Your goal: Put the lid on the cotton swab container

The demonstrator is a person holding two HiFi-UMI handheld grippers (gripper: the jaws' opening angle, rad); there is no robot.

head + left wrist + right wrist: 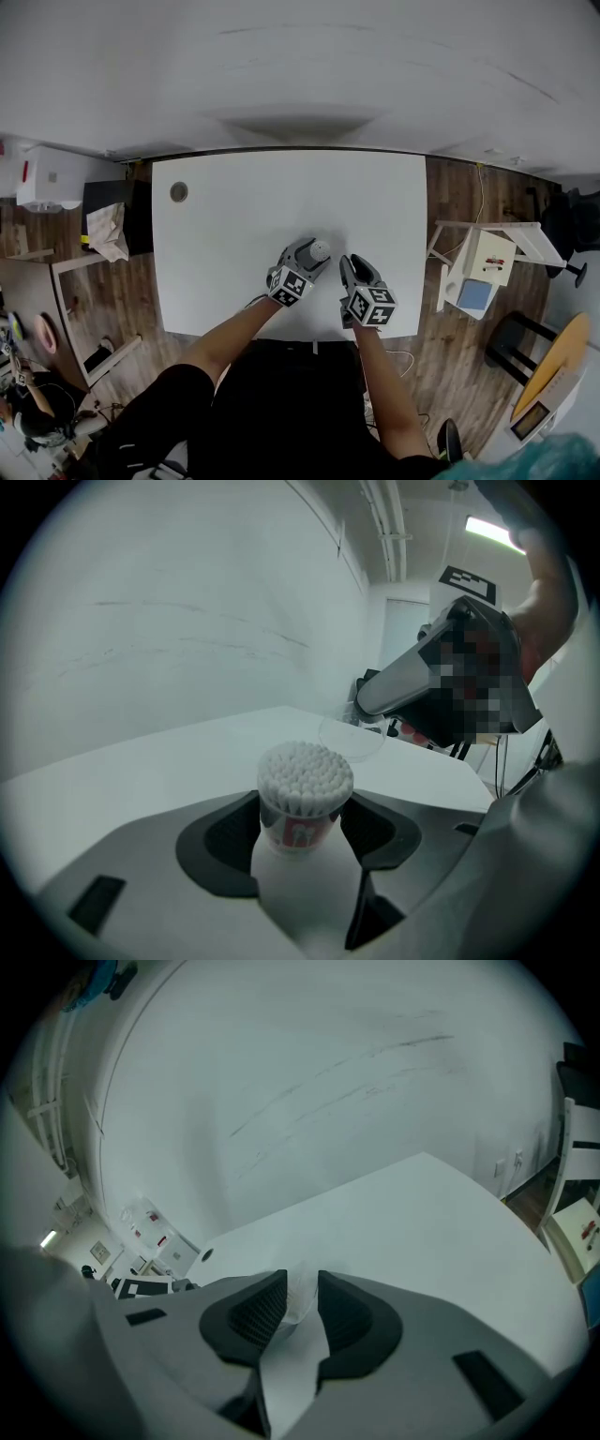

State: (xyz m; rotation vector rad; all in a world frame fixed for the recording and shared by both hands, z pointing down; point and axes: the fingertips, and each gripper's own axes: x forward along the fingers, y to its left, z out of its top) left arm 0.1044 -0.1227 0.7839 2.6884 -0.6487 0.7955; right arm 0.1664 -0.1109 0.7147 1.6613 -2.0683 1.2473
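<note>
White swabs [305, 772], open red-labelled container [298, 829], clear lid [353, 741]

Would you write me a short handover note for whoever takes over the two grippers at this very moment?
Left gripper: jaws shut on the cotton swab container, which is upright, uncovered and full of swabs.
Right gripper: jaws shut on the clear lid, held just beyond the container and apart from it.
Both are over the near part of the white table.
Done: the container and the lid are each gripped.
Left: bring the lid over the container's mouth, seat it level and press it on, then let go.
</note>
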